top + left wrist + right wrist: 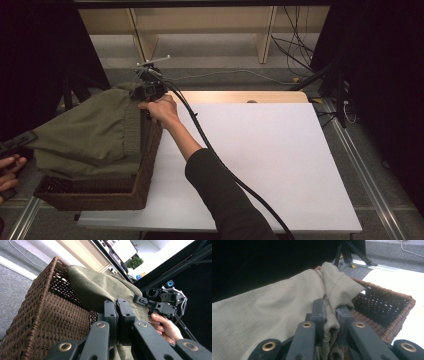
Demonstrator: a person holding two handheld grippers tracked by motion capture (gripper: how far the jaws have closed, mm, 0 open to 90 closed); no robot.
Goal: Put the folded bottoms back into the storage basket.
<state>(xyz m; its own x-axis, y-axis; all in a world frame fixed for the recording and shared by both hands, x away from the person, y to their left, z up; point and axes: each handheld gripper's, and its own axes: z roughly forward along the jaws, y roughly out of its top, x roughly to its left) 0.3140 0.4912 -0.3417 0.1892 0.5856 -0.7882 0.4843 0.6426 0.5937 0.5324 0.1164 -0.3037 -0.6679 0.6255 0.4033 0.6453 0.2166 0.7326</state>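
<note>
Item: olive-green cloth (95,132), large and loosely folded, draped over a brown wicker basket (95,197) at the left edge of the white tabletop (260,160). The cloth covers most of the basket's opening and spills past its left side; the near wall and near-right corner of the basket stay bare.

Right gripper (148,92): held at the far right corner of the basket by the right hand (161,111), dark sleeve (225,200) reaching across the tabletop. In the right gripper view its jaws pinch a bunched fold of the cloth (274,315) between them, with the basket's open weave (387,307) just to the right. A black cable (215,155) trails from it back over the tabletop toward the near edge.

Left gripper (117,312): in its own view the two jaws are pressed together, with cloth (100,290) directly behind and below them; whether cloth is caught between them cannot be told. Basket wall (50,320) lies to the left of the jaws, and the other hand and its gripper (160,306) show farther off. The left hand (7,172) enters the high view at the near left edge.

Background: pale wooden shelving (200,30) and loose cables (295,50) on the floor beyond the tabletop.
</note>
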